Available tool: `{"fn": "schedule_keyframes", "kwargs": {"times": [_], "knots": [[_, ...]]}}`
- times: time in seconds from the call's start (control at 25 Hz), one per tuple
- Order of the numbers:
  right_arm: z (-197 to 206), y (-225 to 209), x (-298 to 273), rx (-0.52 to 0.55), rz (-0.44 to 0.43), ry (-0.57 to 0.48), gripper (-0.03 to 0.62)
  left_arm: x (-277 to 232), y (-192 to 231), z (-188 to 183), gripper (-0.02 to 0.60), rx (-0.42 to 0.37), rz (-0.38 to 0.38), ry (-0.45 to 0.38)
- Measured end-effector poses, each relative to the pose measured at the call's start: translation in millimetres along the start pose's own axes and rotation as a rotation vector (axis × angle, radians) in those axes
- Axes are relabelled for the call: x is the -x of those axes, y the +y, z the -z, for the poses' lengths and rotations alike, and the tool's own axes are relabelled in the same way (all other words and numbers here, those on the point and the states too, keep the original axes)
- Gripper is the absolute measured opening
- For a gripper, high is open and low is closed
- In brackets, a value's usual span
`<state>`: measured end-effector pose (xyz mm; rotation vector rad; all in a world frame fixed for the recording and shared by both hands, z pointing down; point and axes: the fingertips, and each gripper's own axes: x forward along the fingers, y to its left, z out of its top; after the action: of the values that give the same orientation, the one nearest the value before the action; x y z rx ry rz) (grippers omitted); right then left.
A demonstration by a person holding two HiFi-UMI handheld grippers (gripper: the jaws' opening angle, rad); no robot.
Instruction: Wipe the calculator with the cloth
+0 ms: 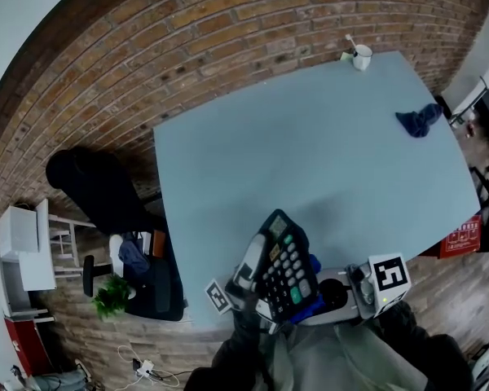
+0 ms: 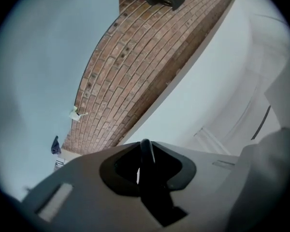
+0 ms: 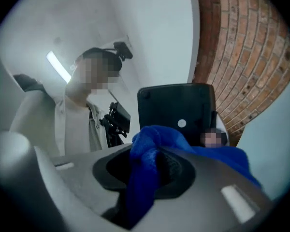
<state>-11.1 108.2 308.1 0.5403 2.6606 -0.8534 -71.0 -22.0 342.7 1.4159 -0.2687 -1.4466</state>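
I hold a black calculator (image 1: 284, 263) with green and grey keys up above the near edge of the pale blue table (image 1: 310, 153). My left gripper (image 1: 257, 279) is shut on its left edge, which shows as a thin dark edge (image 2: 145, 149) between the jaws of the left gripper (image 2: 145, 164). My right gripper (image 1: 324, 300) is shut on a bright blue cloth (image 1: 310, 306) just under the calculator's right side. In the right gripper view the cloth (image 3: 145, 153) bulges out of the right gripper (image 3: 152, 170) against the calculator's black back (image 3: 176, 105).
A second, dark blue cloth (image 1: 418, 120) lies near the table's right edge. A white cup (image 1: 361, 56) stands at the far edge. A black chair (image 1: 98, 190), a plant (image 1: 114, 294) and white shelves (image 1: 20, 243) stand left of the table.
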Motion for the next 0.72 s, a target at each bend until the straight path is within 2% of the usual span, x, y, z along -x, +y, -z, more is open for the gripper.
{"fn": "schedule_keyframes", "kwargs": {"times": [0.08, 0.12, 0.24, 0.32, 0.36, 0.44, 0.52, 0.56, 0.64, 0.72], "knots": [[-6, -2, -4, 0.096, 0.043, 0.031, 0.106, 2, 1, 0, 0.063, 0.033, 0.006, -0.011], [-15, -6, 3, 0.141, 0.081, 0.018, 0.106, 3, -1, 0, 0.063, 0.024, 0.008, -0.01], [-64, -22, 46, 0.239, 0.213, -0.171, 0.106, 2, -8, 7, 0.061, -0.069, -0.005, 0.052], [-85, -27, 63, 0.26, 0.254, -0.259, 0.106, -1, -7, 13, 0.061, -0.115, -0.029, 0.085], [-84, -27, 62, 0.244, 0.245, -0.265, 0.106, -2, -6, 14, 0.061, -0.121, -0.036, 0.082], [-64, -20, 50, 0.15, 0.173, -0.219, 0.106, -1, -2, 8, 0.061, -0.111, -0.043, 0.046], [-32, -6, 31, 0.07, 0.098, -0.112, 0.106, 2, 2, -1, 0.061, -0.115, -0.068, 0.007], [-20, 0, 25, 0.063, 0.09, -0.068, 0.106, 4, 3, -5, 0.061, -0.13, -0.086, -0.005], [-18, 7, 22, 0.106, 0.127, -0.063, 0.106, 7, 4, -13, 0.061, -0.168, -0.117, -0.013], [-42, 6, 33, 0.19, 0.191, -0.143, 0.106, 9, 2, -17, 0.061, -0.182, -0.12, -0.012]]}}
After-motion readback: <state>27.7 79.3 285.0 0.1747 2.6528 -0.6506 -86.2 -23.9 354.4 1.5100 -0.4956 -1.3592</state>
